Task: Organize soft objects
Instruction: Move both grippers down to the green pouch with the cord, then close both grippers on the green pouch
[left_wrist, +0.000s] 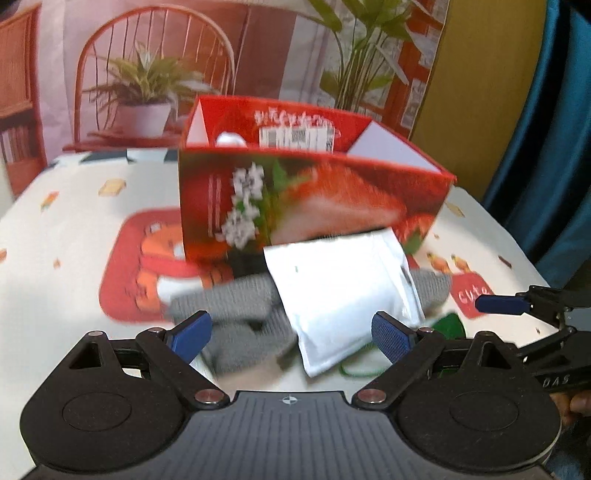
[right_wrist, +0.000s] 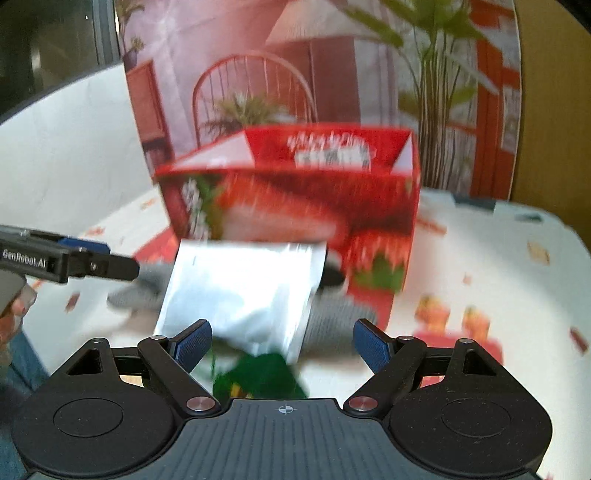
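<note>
A white soft pouch (left_wrist: 343, 291) lies on a grey knitted cloth (left_wrist: 236, 314) in front of an open red box (left_wrist: 314, 199) on the table. My left gripper (left_wrist: 291, 336) is open just before the cloth and pouch, holding nothing. In the right wrist view the pouch (right_wrist: 240, 291) lies ahead of my open, empty right gripper (right_wrist: 282, 345), over the grey cloth (right_wrist: 332, 321). A green item (right_wrist: 262, 373) lies between its fingers, low down. The red box (right_wrist: 295, 206) stands behind. The box holds a white round thing (left_wrist: 229, 139).
The table wears a white cloth with red cartoon prints (left_wrist: 140, 266). A printed backdrop with chair and plants (left_wrist: 155, 74) stands behind the box. The right gripper shows in the left view (left_wrist: 506, 304); the left gripper shows in the right view (right_wrist: 99, 264). A blue curtain (left_wrist: 554, 147) hangs right.
</note>
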